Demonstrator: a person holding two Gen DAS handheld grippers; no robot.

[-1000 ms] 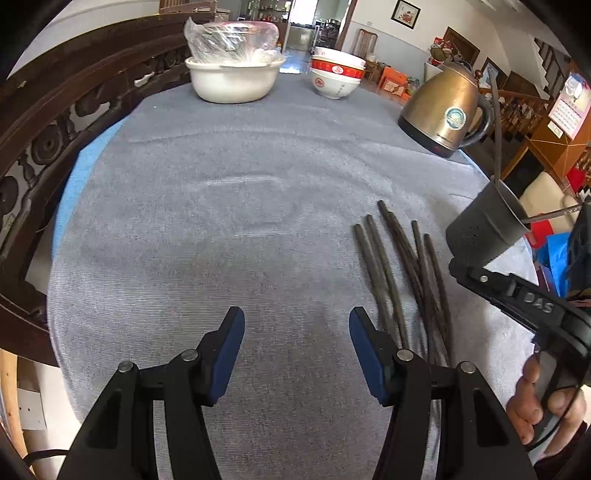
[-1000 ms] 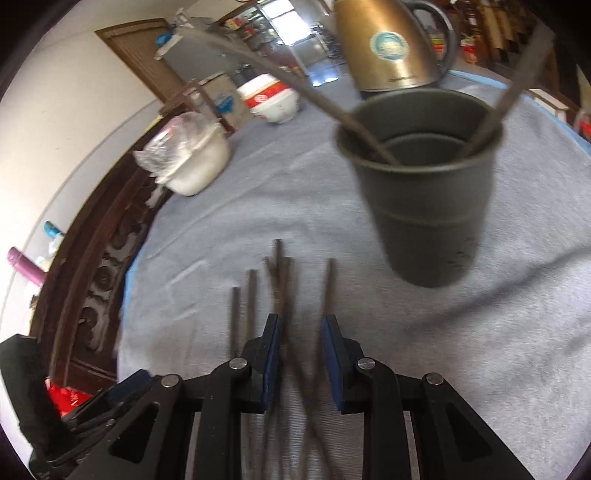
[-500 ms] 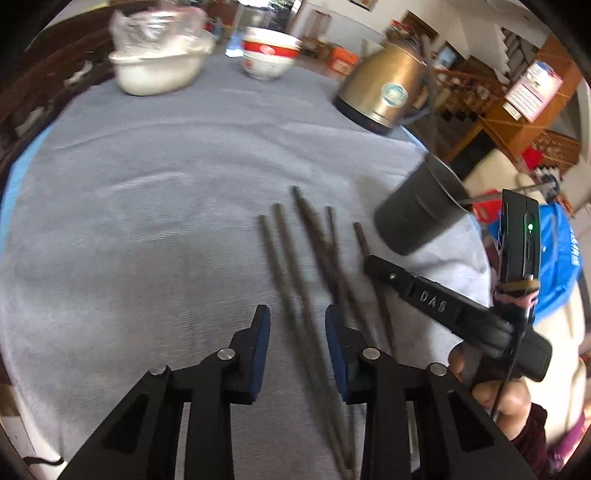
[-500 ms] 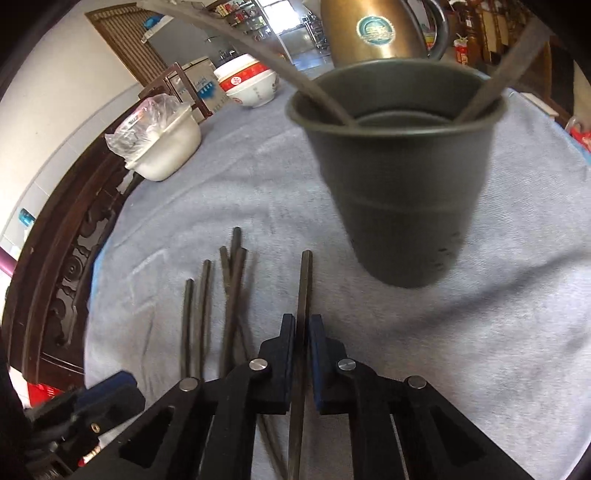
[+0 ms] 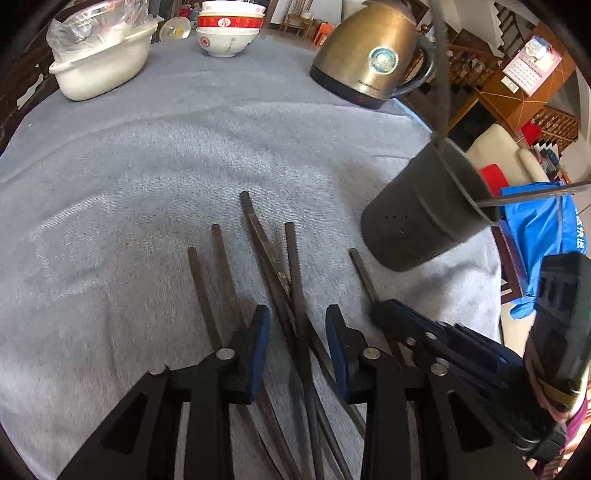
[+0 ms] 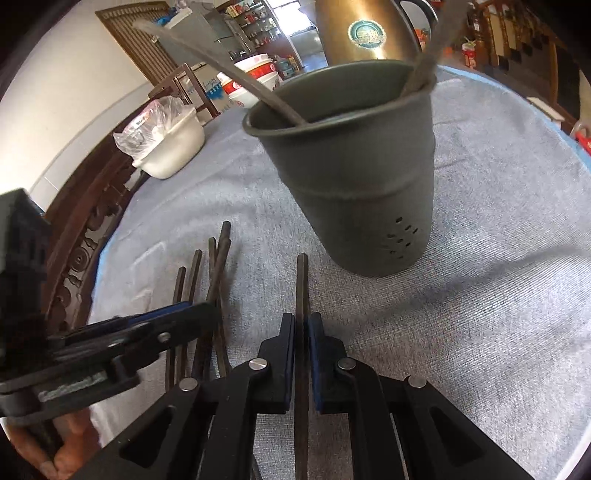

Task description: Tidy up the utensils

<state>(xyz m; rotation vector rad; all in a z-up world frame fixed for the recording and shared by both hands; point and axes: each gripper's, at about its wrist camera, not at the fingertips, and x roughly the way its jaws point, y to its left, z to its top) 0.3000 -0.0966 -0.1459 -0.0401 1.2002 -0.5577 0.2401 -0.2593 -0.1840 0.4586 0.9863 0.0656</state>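
Several dark chopsticks [image 5: 273, 258] lie side by side on the grey cloth [image 5: 147, 166]. A dark grey holder cup [image 6: 354, 166] stands just beyond them with two chopsticks leaning in it; it also shows in the left wrist view [image 5: 424, 218]. My right gripper [image 6: 301, 328] is shut on one chopstick [image 6: 302, 280] that points at the cup's base. My left gripper [image 5: 297, 325] is partly open, its jaws astride the crossed middle chopsticks without clamping them. The right gripper shows at the right in the left wrist view [image 5: 406, 321].
A gold electric kettle [image 5: 369, 55] stands behind the cup. A white tub with a plastic bag [image 5: 99, 62] and stacked red-and-white bowls [image 5: 227, 29] sit at the far side. A carved wooden rail [image 6: 85, 236] borders the table on the left.
My left gripper moved right over the crossed chopsticks and its jaws widened a little. My right gripper stayed shut on its chopstick and moved closer to the cup.
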